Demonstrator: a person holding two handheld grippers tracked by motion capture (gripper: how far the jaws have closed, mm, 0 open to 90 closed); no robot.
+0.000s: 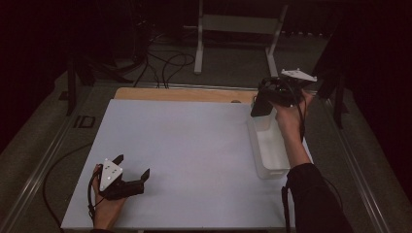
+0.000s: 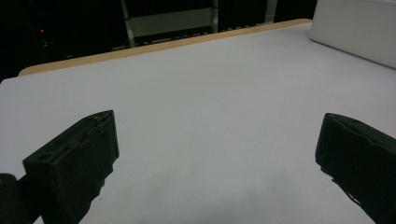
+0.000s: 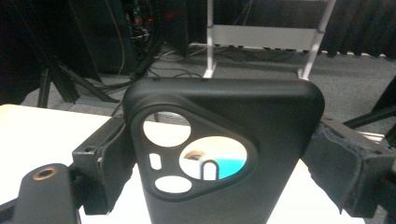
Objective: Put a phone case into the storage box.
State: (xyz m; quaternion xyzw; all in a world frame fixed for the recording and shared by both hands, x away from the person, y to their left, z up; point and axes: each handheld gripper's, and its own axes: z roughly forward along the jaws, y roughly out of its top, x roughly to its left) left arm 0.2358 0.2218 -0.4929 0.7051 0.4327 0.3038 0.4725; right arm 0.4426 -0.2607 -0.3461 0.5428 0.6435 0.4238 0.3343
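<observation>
Phone case gripped upright in the right claw, above the far end of the white bin.
Bin lies directly beneath it; left claw rests wide on the worktop, well apart.

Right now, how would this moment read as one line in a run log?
right gripper: shut on phone case, above bin | left gripper: open, empty, on table
</observation>
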